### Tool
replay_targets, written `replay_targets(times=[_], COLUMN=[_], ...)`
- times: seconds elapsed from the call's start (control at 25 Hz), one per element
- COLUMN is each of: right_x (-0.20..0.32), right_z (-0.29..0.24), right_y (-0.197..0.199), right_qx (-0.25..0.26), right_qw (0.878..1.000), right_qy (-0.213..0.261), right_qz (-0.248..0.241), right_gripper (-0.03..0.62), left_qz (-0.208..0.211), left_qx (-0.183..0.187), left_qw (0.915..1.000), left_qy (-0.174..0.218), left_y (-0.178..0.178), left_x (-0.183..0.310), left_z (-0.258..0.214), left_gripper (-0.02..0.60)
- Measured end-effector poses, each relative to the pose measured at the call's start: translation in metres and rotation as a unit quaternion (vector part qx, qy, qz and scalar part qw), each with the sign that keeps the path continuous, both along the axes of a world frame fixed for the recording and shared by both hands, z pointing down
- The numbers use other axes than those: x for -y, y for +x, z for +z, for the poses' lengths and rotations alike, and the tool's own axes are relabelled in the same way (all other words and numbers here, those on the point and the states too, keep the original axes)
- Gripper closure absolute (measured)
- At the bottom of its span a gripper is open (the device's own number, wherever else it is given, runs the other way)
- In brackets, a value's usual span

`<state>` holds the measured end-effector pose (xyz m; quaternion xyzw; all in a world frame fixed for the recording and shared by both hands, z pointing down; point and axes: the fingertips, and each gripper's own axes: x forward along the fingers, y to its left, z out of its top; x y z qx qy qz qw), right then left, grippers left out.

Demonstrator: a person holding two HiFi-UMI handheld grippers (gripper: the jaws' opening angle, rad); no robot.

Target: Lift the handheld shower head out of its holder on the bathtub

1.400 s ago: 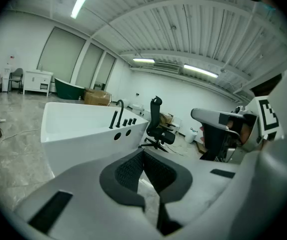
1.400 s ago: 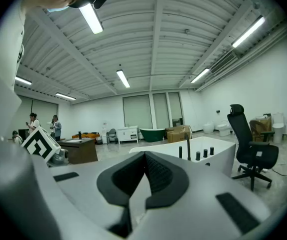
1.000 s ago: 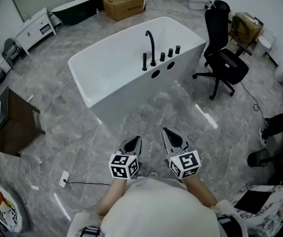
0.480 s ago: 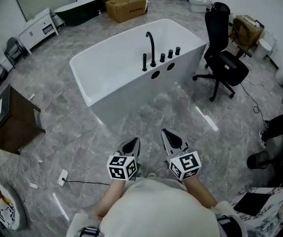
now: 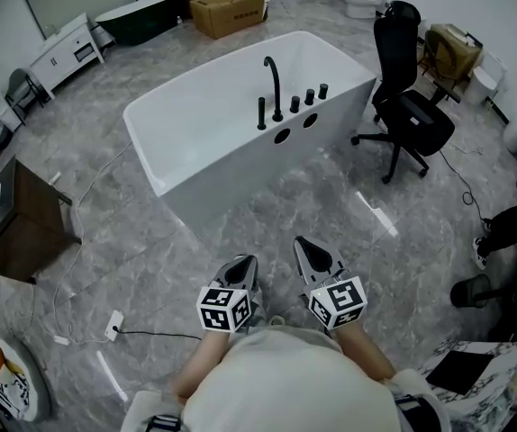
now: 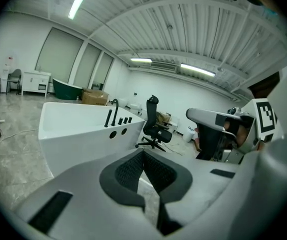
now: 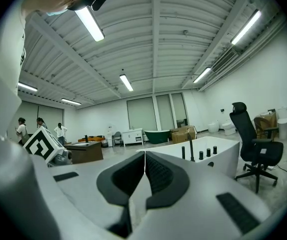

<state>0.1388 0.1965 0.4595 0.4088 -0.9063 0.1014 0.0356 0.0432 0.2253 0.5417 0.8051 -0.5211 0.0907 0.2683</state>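
Note:
The white bathtub [image 5: 195,142] stands on the grey marble floor some way ahead of me. On its right-hand rim are a curved black faucet [image 5: 273,84], the slim black handheld shower head [image 5: 261,113] upright in its holder, and three black knobs [image 5: 309,97]. Both grippers are held low in front of my body, far short of the tub. My left gripper [image 5: 245,264] and right gripper [image 5: 304,245] are shut with nothing in them. The left gripper view shows touching pads [image 6: 133,169] and the shower head [image 6: 107,118] beyond. The right gripper view also shows the shower head [image 7: 183,152].
A black office chair [image 5: 412,115] stands right of the tub. A cardboard box [image 5: 227,5] and a dark green tub [image 5: 141,16] sit behind it. A dark wooden desk [image 5: 20,228] is at the left, and a cable with a plug [image 5: 114,324] lies on the floor nearby.

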Motion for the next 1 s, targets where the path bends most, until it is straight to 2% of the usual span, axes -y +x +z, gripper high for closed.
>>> replay_targets(times=[0.44,1.0], right_x=[0.069,0.181], right_z=[0.005,-0.018], right_y=[-0.01,-0.069], right_qx=[-0.013,-0.018], right_qw=[1.0,0.999], right_qy=[-0.001,0.003], right_qz=[0.02,0.039], right_gripper=[0.574,0.574], left_qz=[0.015,0.039], left_qx=[-0.006,-0.021], left_qw=[0.9998,0.9989], left_qy=[0.01,0.018], left_y=[-0.011,-0.065], left_x=[0.079,0.198], left_z=[0.001,-0.02], left_gripper=[0.561,0.561])
